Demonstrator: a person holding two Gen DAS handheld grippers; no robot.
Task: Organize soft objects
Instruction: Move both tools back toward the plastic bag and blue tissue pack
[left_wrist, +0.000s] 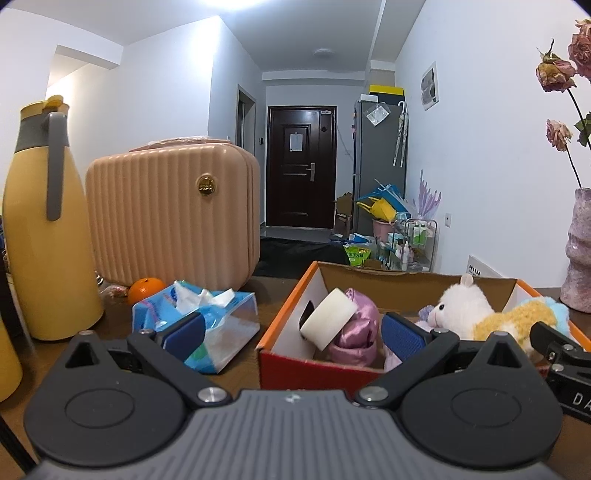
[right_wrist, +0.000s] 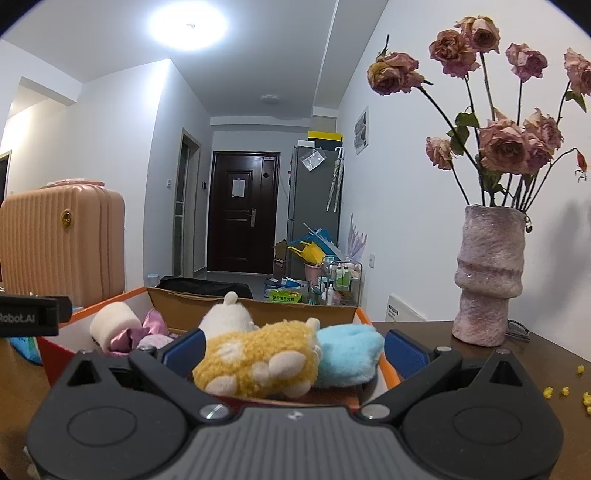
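Both tongs, left gripper (left_wrist: 293, 330) and right gripper (right_wrist: 293, 350), stand wide open, holding nothing, near the orange-rimmed cardboard box (left_wrist: 291, 295) containing a yellow, white and blue plush toy (right_wrist: 258, 354).

You've got a dark wood table (left_wrist: 273, 291). On it: yellow flask (left_wrist: 48, 221) at 9 o'clock, pink ribbed case (left_wrist: 170, 218) at 10, orange (left_wrist: 146, 290), tissue pack (left_wrist: 199, 325), cardboard box (left_wrist: 288, 362) center, pink vase (right_wrist: 487, 277) at 3, yellow crumbs (right_wrist: 565, 391).
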